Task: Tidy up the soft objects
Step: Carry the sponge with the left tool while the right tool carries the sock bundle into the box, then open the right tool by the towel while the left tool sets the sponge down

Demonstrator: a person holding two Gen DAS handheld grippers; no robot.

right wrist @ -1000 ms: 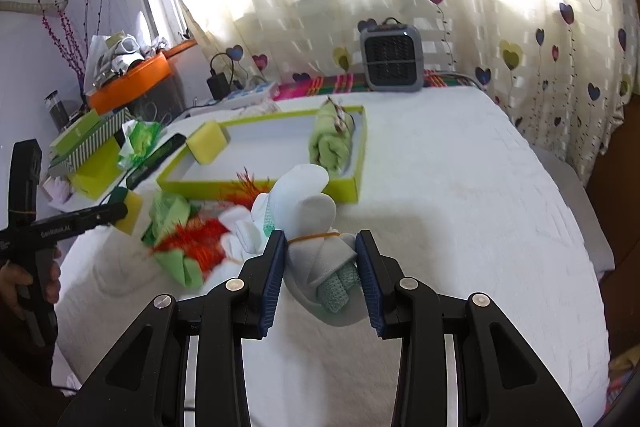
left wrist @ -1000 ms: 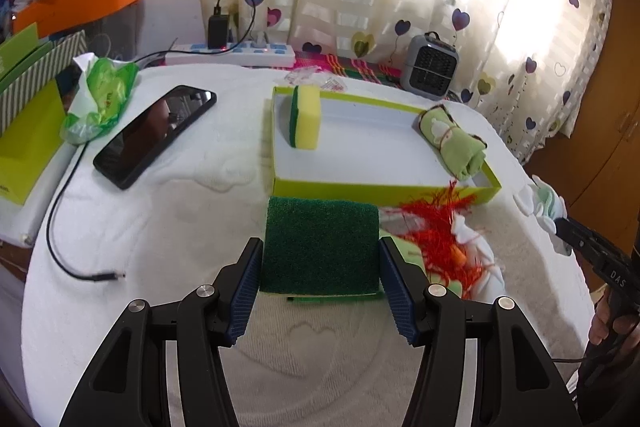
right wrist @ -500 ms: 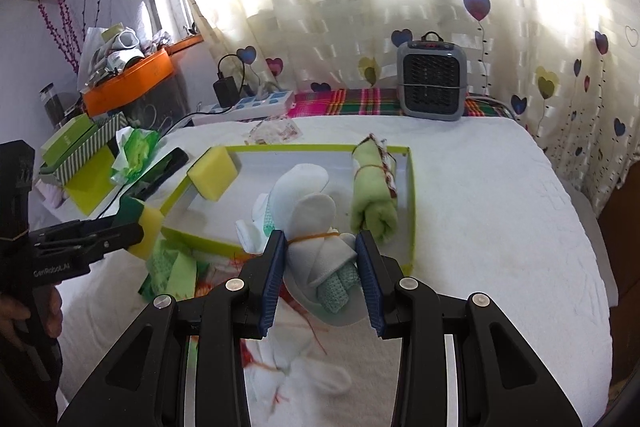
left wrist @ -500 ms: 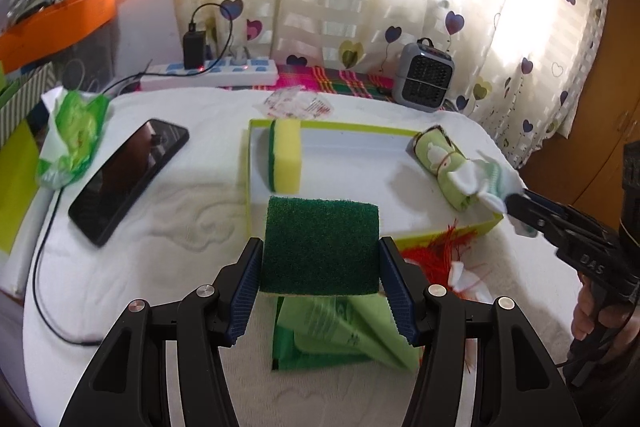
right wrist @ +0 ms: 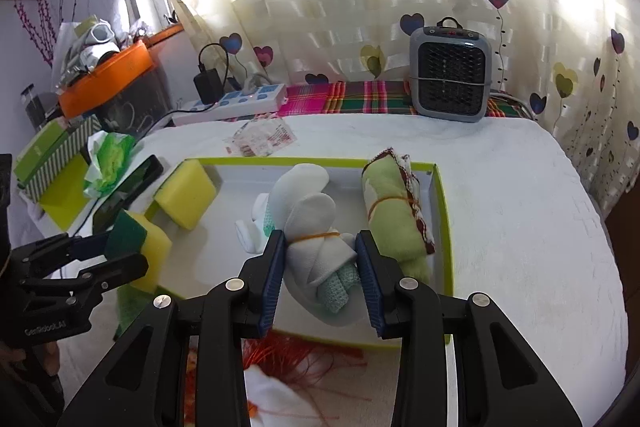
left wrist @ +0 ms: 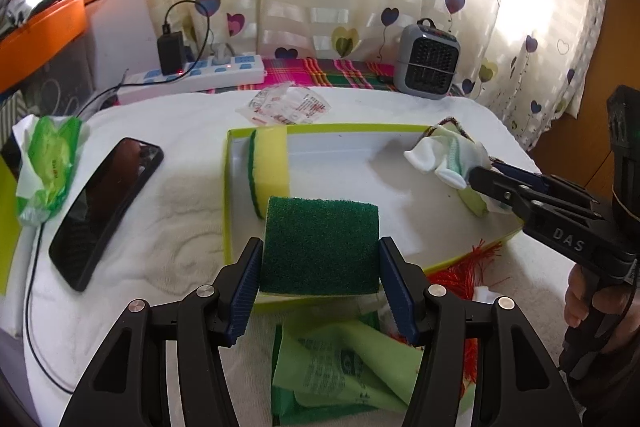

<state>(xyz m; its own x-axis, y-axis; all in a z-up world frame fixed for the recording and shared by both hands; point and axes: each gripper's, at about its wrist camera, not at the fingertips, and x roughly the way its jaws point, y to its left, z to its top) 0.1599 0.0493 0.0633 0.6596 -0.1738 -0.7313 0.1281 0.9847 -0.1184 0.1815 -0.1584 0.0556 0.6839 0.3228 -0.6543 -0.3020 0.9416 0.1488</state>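
My left gripper is shut on a green-and-yellow sponge, held above the near left part of the lime-rimmed white tray. A second yellow sponge stands on edge in the tray's left end. My right gripper is shut on a white sock bundle tied with a rubber band, held over the tray's middle. A rolled green cloth lies along the tray's right side. In the right wrist view the left gripper and its sponge show at the left.
Green packets and an orange-fringed item lie in front of the tray. A phone, a green tissue pack and a cable sit left. A power strip, a small heater and a wrapper stand behind.
Both grippers have moved forward over the tray with their loads. The sponge now hangs over the tray's near left; the sock bundle has come from the right to above the tray's middle.
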